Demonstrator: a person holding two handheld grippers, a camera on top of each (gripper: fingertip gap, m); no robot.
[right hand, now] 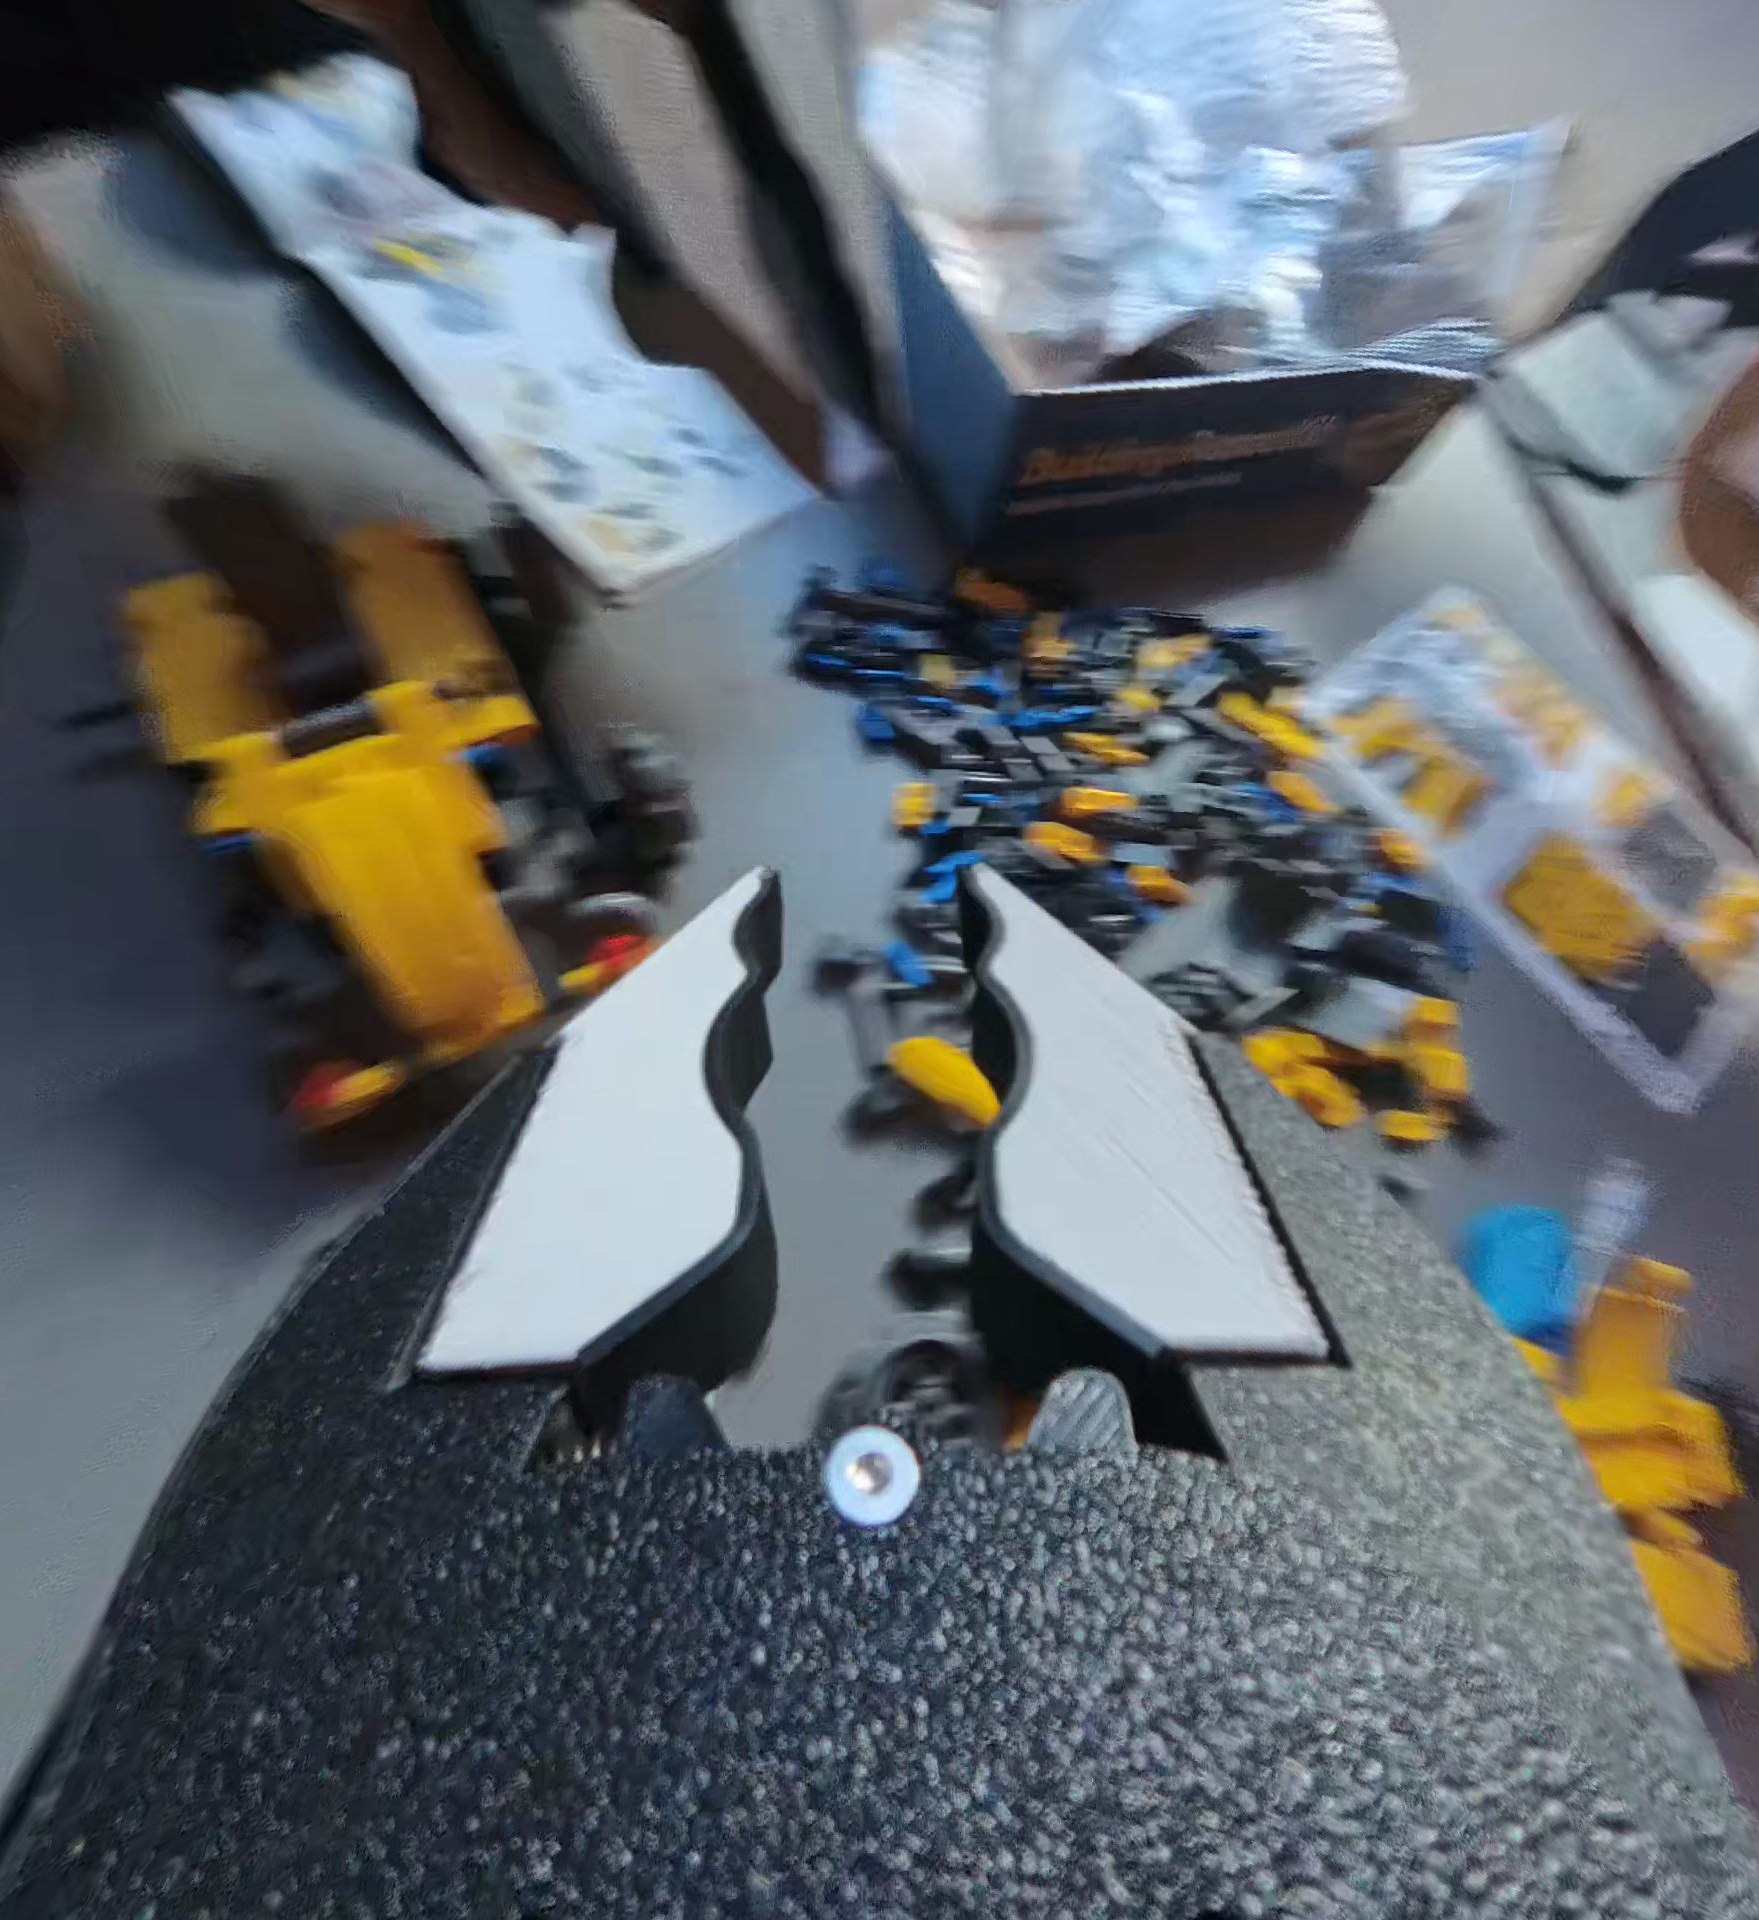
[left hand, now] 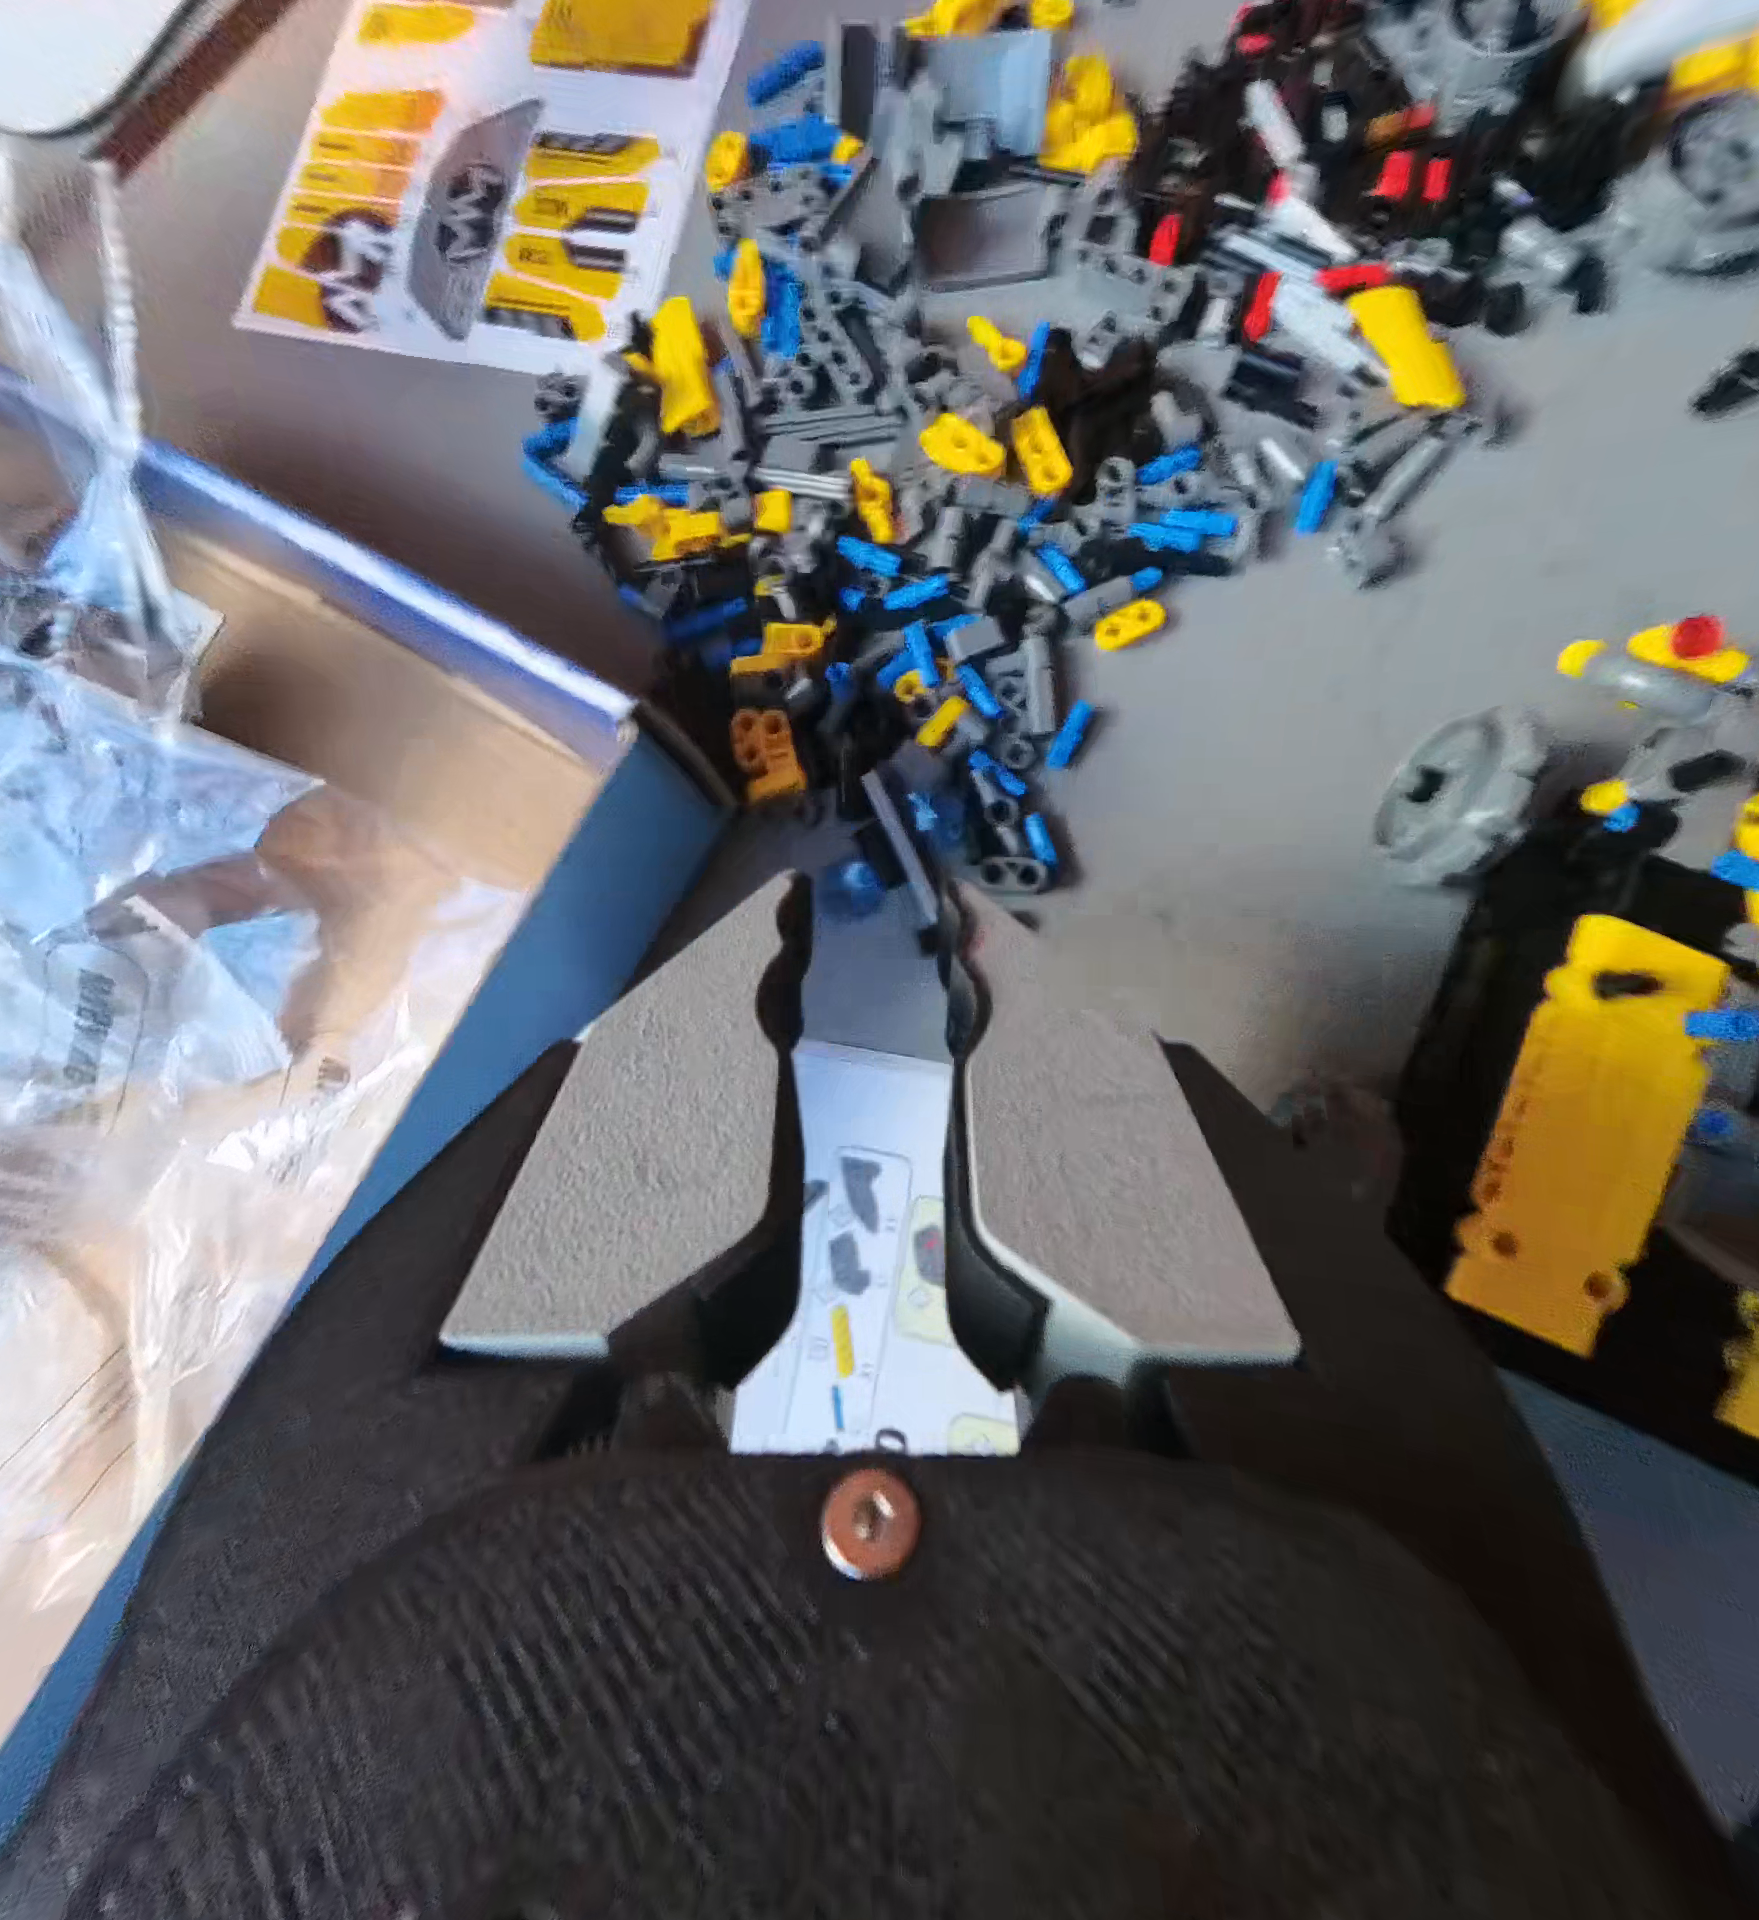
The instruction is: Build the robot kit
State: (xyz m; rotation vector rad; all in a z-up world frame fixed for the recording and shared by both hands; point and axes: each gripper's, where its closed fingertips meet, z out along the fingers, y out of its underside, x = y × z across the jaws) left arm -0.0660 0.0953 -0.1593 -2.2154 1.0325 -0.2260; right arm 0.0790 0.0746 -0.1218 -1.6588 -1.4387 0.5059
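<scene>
1. The left gripper (left hand: 877,904) has its jaws a narrow gap apart and holds nothing. Its tips hover at the near edge of a pile of small parts (left hand: 916,540).
2. The pile is a heap of blue, yellow, grey and black building pieces. It spreads ahead of the left tips, running away from them across a grey table (left hand: 1218,883).
3. A thin dark beam (left hand: 901,847) lies just beyond the tips, its long axis pointing roughly at them.
4. Under the left jaws lies a booklet (left hand: 870,1226). To the left stands an open box (left hand: 501,623) with clear bags (left hand: 127,987) in it.
5. On the right sits a half-built yellow and black model (left hand: 1602,1122). A sticker sheet (left hand: 480,177) lies beyond the pile.
6. The right gripper (right hand: 870,894) is also empty, with a moderate gap between its jaws. This view is blurred.
7. Its tips hang above the near side of the same pile, with a yellow piece (right hand: 942,1075) seen between its fingers.
8. Both grippers are near the pile; which is nearer cannot be told.
</scene>
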